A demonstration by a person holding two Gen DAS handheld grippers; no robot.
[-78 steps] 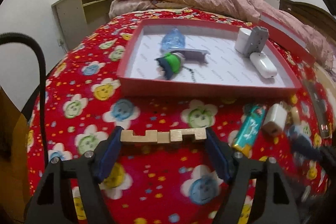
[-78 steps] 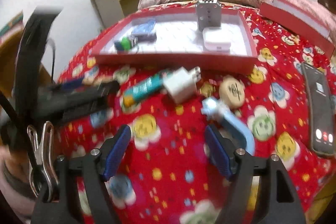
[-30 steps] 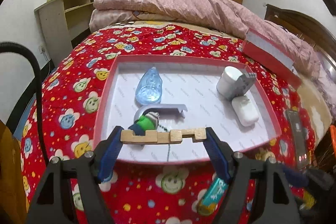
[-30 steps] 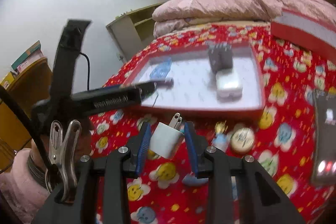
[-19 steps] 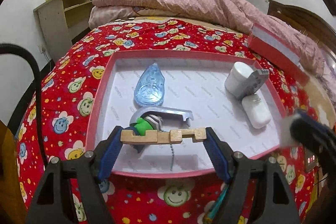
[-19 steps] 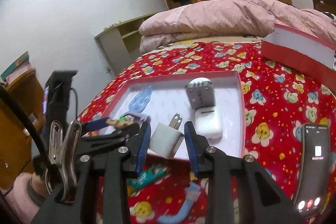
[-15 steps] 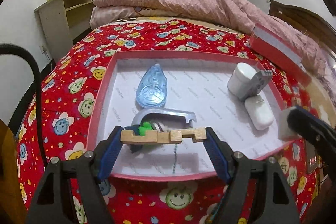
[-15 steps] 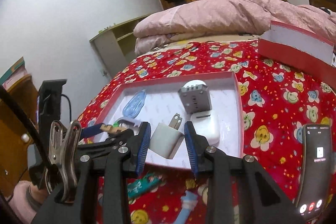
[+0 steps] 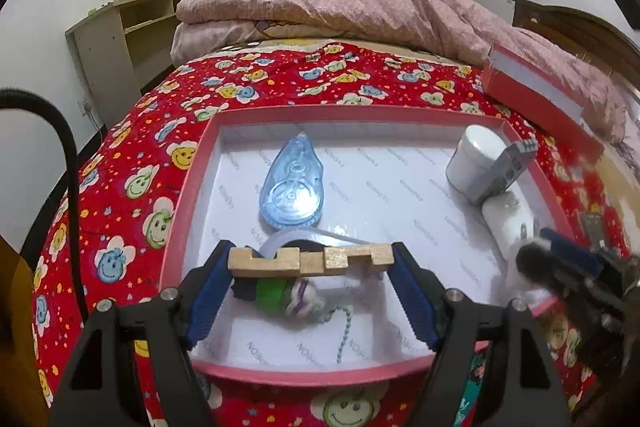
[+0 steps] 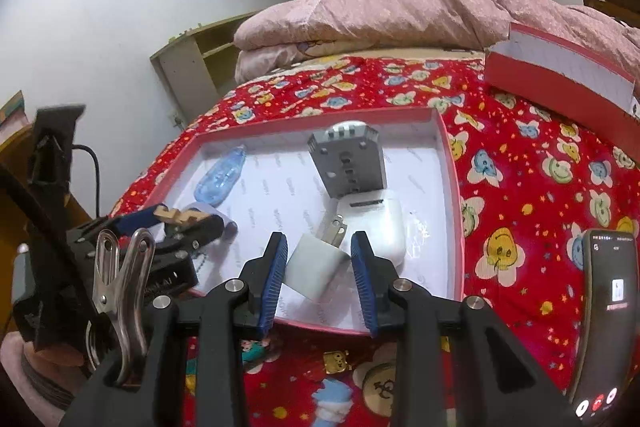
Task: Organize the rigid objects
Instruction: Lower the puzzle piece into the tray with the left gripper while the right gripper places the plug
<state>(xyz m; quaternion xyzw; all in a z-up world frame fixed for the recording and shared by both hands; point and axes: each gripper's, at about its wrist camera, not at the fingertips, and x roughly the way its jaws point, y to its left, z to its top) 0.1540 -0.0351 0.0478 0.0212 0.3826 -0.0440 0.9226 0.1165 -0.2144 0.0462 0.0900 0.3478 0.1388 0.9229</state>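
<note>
Right claw [image 10: 319,261] tilts downward, gripping charger [image 10: 316,269] above tray [image 10: 450,163].

red tray [image 9: 176,227]: 1 | wooden block [image 9: 310,259]: 1 | white charger [image 10: 318,267]: 1 | phone [image 10: 608,307]: 1

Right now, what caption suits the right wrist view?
Right tool carries a white plug over the red tray.

My wooden piece [image 9: 310,259] hides part of the green toy [image 9: 280,293]; my right tool [image 9: 538,259] is blurred there; the phone [image 10: 606,315] runs off-frame.
</note>
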